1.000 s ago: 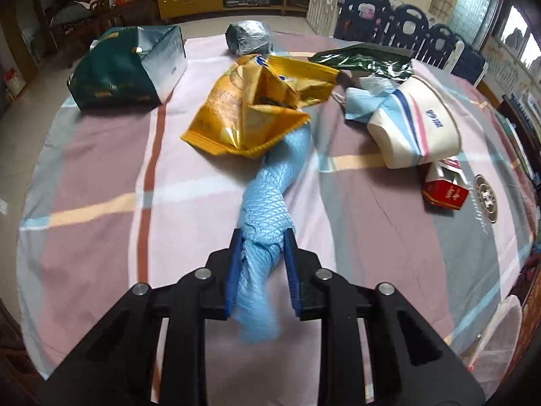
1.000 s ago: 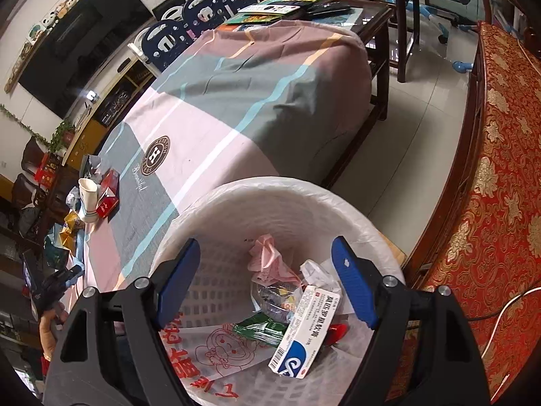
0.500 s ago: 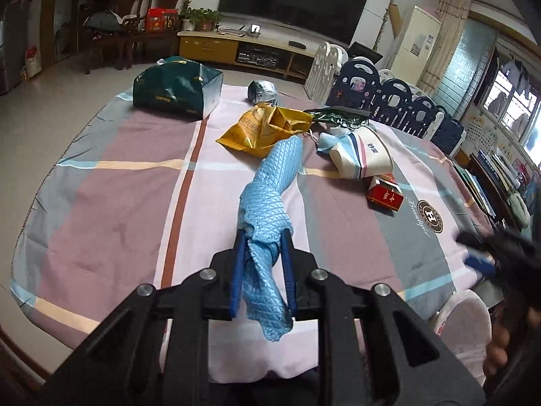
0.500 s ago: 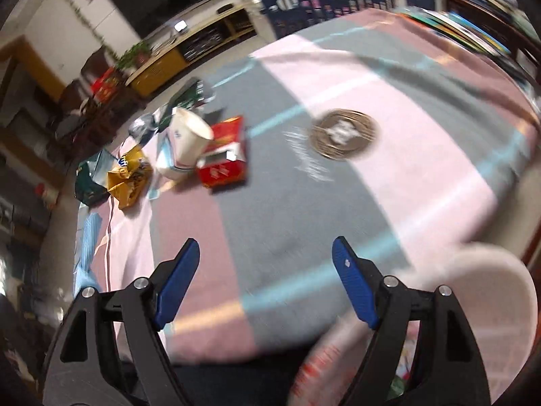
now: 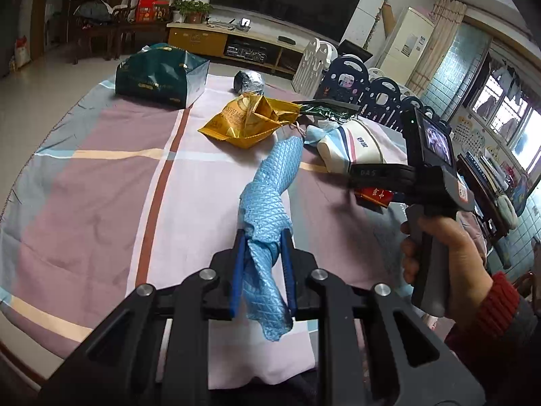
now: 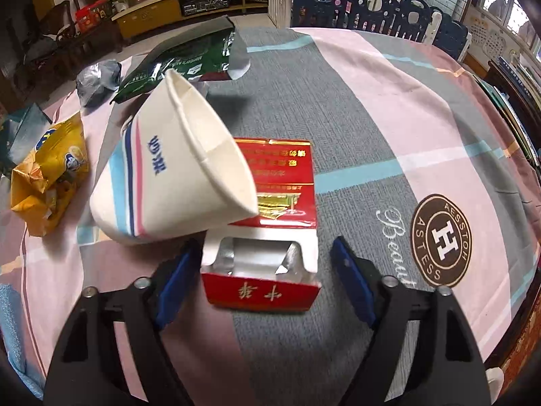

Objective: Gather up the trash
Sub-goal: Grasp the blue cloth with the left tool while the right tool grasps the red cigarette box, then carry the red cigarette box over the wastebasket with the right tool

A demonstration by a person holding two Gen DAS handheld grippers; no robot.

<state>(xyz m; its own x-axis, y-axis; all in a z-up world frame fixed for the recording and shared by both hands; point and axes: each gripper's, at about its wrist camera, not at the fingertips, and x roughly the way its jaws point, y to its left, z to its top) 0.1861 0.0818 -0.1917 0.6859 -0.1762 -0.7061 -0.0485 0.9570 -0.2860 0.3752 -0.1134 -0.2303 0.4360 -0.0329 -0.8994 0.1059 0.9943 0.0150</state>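
Two blue pads of the left gripper [image 5: 263, 270] pinch a twisted blue cloth [image 5: 270, 203] at bottom centre of the left wrist view; the cloth stretches up the frame over the striped tablecloth [image 5: 101, 186] and its free end hangs below the pads. Above it, in the upper middle, lie a crumpled yellow snack bag [image 5: 247, 121], a dark green gift bag [image 5: 159, 74] at upper left, and a squashed paper cup [image 5: 351, 149] right of centre. At the right edge a hand [image 5: 443, 243] in a red cuff holds the right gripper's handle over a red cigarette pack [image 5: 373, 196].

From the right wrist view, the right gripper [image 6: 263, 280] stands at bottom centre with the open, empty red cigarette pack [image 6: 267, 270] between its blue pads; its jaws have just been closing, yet gaps remain on both sides of the pack. The paper cup [image 6: 162, 182] lies on its side, overlapping the pack's upper left. A green foil wrapper [image 6: 189, 57] sits at upper left, the yellow snack bag [image 6: 47, 176] at the left edge.
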